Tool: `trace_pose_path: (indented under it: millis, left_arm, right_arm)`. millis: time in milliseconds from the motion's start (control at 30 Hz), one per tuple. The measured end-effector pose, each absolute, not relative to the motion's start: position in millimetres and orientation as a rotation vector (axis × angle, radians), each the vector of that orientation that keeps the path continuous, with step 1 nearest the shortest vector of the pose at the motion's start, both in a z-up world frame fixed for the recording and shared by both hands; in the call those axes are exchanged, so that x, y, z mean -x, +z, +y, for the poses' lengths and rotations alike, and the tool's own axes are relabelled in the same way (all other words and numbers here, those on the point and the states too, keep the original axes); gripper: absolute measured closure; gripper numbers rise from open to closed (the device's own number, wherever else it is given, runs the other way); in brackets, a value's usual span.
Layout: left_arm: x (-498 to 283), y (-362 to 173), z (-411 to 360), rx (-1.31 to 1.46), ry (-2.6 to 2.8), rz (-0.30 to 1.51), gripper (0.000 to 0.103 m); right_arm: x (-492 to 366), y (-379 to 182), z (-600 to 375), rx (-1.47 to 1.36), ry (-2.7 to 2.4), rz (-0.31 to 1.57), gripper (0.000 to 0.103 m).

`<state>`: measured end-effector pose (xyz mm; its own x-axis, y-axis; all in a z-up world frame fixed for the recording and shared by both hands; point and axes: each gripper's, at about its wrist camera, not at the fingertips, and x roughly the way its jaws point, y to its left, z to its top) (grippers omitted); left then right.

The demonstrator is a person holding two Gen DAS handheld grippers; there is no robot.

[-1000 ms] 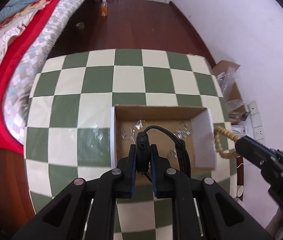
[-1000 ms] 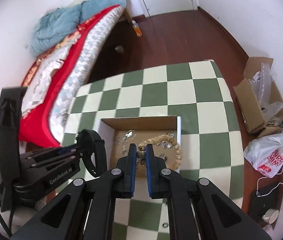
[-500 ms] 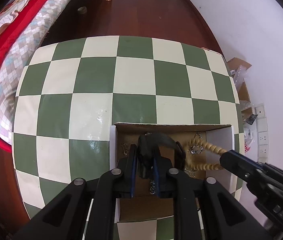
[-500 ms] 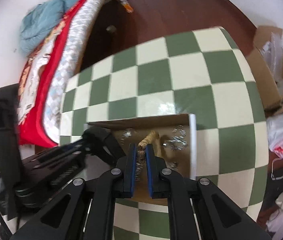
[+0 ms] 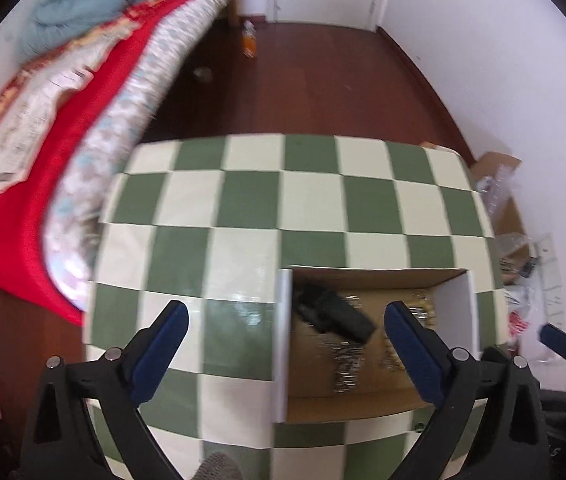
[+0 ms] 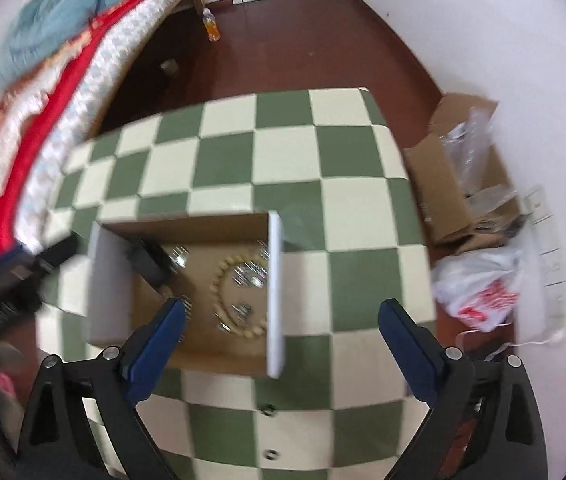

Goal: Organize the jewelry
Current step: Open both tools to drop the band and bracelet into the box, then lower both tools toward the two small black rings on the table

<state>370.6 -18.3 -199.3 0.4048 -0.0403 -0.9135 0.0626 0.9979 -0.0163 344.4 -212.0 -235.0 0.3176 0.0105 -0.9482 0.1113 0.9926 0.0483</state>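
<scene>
both grippers spread wide and empty: left gripper (image 5: 285, 326) above the table's near left, right gripper (image 6: 281, 326) over the cardboard box (image 6: 111, 280). inside the box, on its brown floor: a wooden bead bracelet (image 6: 219, 284) lying in a loop, small silvery pieces (image 6: 249, 276) scattered within and beside it, and a black watch-like band (image 6: 149, 260) against the left wall. on the checkered tablecloth (image 6: 283, 160) in front of the box, two small dark pieces (image 6: 269, 409), too blurred to identify.

probably light, all of it. bracelet likely limp as a loop, hard and round per bead, so prone to rolling between pads; best pinched across one stretch of the strand. silvery pieces thin and likely slippery, needing a low, flat pinch. loose table pieces tiny; easy to flick away.
</scene>
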Motion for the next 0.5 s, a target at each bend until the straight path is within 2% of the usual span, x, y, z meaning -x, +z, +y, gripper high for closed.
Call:
trace_pose_path:
  millis: [200, 500]
  left_arm:
    - [-341.8, -196.5, -2.9, -0.059, 0.023, 1.083, 0.000]
    - [-300.3, -205.4, -1.0, -0.093, 0.031, 1.092, 0.000]
  right_arm:
    - [-320.6, -249.6, -198.0, -0.034, -0.085, 1.267, 0.000]
    - [-290.4, -238.4, -185.6, -0.028, -0.096, 1.219, 0.000]
